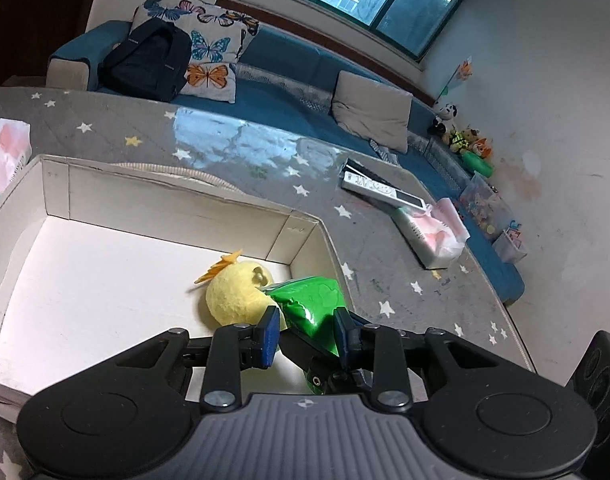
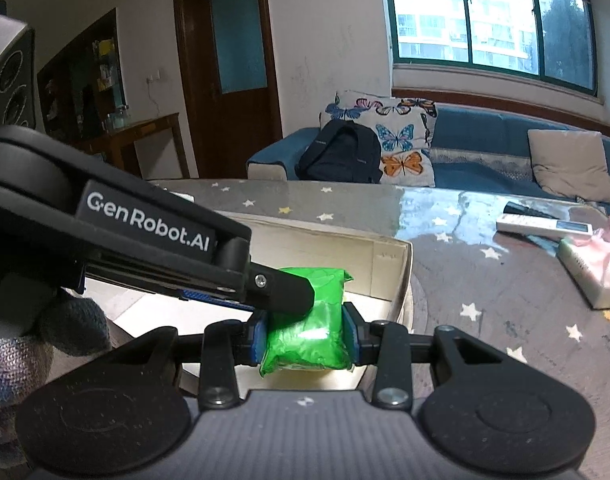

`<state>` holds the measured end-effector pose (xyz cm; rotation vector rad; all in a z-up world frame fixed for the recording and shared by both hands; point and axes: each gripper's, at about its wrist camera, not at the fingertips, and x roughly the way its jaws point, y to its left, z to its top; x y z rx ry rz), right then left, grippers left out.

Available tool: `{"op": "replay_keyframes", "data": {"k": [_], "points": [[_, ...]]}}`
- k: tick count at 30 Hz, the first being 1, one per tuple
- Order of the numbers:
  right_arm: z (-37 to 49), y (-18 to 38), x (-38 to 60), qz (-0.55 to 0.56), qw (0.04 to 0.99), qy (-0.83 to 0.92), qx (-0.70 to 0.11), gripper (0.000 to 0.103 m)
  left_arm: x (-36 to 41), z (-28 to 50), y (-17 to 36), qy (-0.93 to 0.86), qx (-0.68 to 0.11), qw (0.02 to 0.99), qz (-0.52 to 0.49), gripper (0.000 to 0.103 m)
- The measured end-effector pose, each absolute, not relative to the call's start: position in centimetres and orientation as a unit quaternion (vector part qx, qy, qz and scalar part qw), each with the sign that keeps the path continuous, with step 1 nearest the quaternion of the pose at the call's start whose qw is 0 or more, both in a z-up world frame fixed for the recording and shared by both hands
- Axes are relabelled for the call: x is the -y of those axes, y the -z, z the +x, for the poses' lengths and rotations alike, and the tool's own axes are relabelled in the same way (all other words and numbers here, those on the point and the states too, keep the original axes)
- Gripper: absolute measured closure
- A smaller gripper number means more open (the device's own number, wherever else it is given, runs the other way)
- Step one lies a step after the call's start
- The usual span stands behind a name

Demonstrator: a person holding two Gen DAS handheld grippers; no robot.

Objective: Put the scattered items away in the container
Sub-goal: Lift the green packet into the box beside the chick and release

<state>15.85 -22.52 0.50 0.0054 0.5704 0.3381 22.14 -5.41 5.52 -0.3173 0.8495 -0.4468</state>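
A white cardboard box (image 1: 177, 200) stands on the grey star-patterned table. A yellow plush toy (image 1: 237, 292) lies in its right corner. My right gripper (image 2: 305, 336) is shut on a green plastic packet (image 2: 309, 332) and holds it over the box's right corner (image 2: 389, 264). The packet shows in the left wrist view (image 1: 309, 300) next to the plush, with the right gripper's black fingers under it. My left gripper (image 1: 305, 332) is open above the box, its blue pads (image 1: 271, 330) either side of the packet's end without gripping it. It also crosses the right wrist view (image 2: 281, 292) and touches the packet's top.
A white remote (image 1: 381, 190) and a pink-white tissue pack (image 1: 433, 236) lie on the table to the right. Another pink pack (image 1: 5, 152) sits left of the box. A blue sofa (image 1: 289, 64) with cushions and a black backpack runs behind. A black speaker (image 1: 601, 380) stands near right.
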Motion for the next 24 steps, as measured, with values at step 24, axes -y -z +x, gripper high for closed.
{"op": "replay_keyframes", "data": {"k": [24], "points": [[16.6,0.5,21.7,-0.021,0.943,-0.154,-0.294,0.063,5.5,23.1,-4.2,0.207,-0.424,0.869,-0.148,0.073]]}}
